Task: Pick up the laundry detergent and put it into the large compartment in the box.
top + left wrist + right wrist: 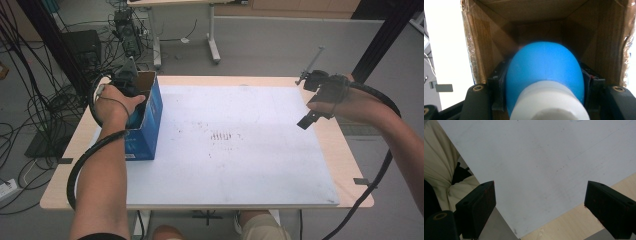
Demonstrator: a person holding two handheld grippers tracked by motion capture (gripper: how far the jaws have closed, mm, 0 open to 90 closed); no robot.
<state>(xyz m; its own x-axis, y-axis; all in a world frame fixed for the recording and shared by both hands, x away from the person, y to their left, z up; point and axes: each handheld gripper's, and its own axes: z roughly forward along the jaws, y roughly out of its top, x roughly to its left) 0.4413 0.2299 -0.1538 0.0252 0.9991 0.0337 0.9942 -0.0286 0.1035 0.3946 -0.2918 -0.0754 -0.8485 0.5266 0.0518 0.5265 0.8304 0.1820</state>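
Observation:
A cardboard box (150, 117) with blue printed sides stands open-topped at the left of the white board (250, 170). My left gripper (126, 80) reaches into the box mouth from above. In the left gripper view its jaws are shut on a rounded blue object (544, 65) with a white neck (549, 102), inside the brown box walls (486, 42). My right gripper (311, 109) hovers above the board's far right corner. Its jaws (540, 195) stand wide open with nothing between them, over the board (536, 157) and the wooden table edge (574, 225).
The wooden table (345, 150) shows as a rim around the board. Behind it stand another desk's legs (214, 45), and tangled cables (30, 115) lie on the floor at the left. A black post (385, 35) rises at the far right.

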